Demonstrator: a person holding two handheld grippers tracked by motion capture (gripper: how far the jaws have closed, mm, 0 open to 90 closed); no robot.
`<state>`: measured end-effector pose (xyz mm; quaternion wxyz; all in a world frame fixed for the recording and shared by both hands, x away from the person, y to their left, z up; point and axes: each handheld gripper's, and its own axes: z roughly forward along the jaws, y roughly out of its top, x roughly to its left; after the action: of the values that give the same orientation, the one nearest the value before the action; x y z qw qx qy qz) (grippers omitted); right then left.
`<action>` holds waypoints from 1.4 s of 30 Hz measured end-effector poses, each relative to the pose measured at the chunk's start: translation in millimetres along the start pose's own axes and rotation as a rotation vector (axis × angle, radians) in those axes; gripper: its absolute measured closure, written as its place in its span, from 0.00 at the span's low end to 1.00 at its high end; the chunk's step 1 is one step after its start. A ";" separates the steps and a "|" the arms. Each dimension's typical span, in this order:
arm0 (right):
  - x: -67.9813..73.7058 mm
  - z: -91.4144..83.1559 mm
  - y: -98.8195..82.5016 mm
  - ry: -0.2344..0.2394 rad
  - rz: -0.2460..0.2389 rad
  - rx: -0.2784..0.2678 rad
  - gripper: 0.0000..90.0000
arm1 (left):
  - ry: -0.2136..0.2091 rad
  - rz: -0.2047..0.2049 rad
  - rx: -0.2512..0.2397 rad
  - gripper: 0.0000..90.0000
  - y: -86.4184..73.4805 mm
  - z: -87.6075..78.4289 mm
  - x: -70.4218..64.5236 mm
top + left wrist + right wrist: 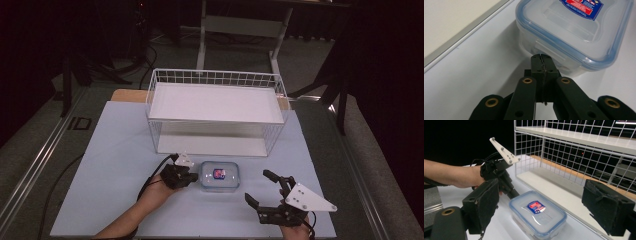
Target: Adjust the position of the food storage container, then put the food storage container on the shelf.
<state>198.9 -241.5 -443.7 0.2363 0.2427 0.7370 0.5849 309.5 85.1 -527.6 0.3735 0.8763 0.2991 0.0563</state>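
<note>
The pale blue surface (115,165) carries a lidded clear container (220,176), the reference point. Nearer, to its right, the right gripper (262,187) has jaws wide apart, empty. The left gripper (192,176), jaws closed, meets its left wall. Beyond stands a wire rack (216,112).

Container (574,32) lid cropped by top edge

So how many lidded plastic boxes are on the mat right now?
1. The box sits on the mat in front of the wire shelf rack, touching the tip of the shut left gripper. None shows on the rack's shelves.
</note>
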 end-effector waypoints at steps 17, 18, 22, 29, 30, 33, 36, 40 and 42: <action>11.5 8.5 -0.8 -0.033 -0.063 0.034 0.16 | -0.054 -0.082 -0.221 0.08 -18.4 -61.1 -16.1; 11.2 8.3 -0.9 -0.037 -0.063 0.029 0.16 | -0.050 -0.088 -0.237 0.05 -17.4 -64.3 -18.5; 7.7 9.8 -0.4 0.021 -0.018 0.037 0.22 | -0.044 -0.081 -0.254 0.04 -13.3 -69.1 -21.6; 1.2 16.7 0.8 -0.040 0.045 0.081 0.16 | -0.077 -0.118 -0.256 0.04 3.5 -70.2 -20.8; -0.6 17.8 1.4 -0.057 0.032 0.087 0.15 | -0.078 -0.122 -0.250 0.04 5.7 -69.0 -20.4; -6.2 22.5 3.8 -0.047 0.023 0.100 0.15 | -0.088 -0.146 -0.249 0.04 10.6 -65.4 -17.7; -12.6 29.3 6.0 -0.024 0.063 0.147 0.14 | -0.095 -0.166 -0.253 0.04 15.3 -61.8 -14.7; -22.6 43.5 4.3 -0.029 0.137 0.229 0.12 | -0.133 -0.229 -0.242 0.04 18.8 -53.0 -7.2; -29.2 51.3 1.8 -0.019 0.203 0.253 0.12 | -0.137 -0.253 -0.235 0.04 19.3 -47.9 -4.0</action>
<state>254.0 -221.3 -450.6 0.1507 0.3492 0.7742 0.5059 300.1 102.1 -479.6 0.4969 0.7838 0.3721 -0.0166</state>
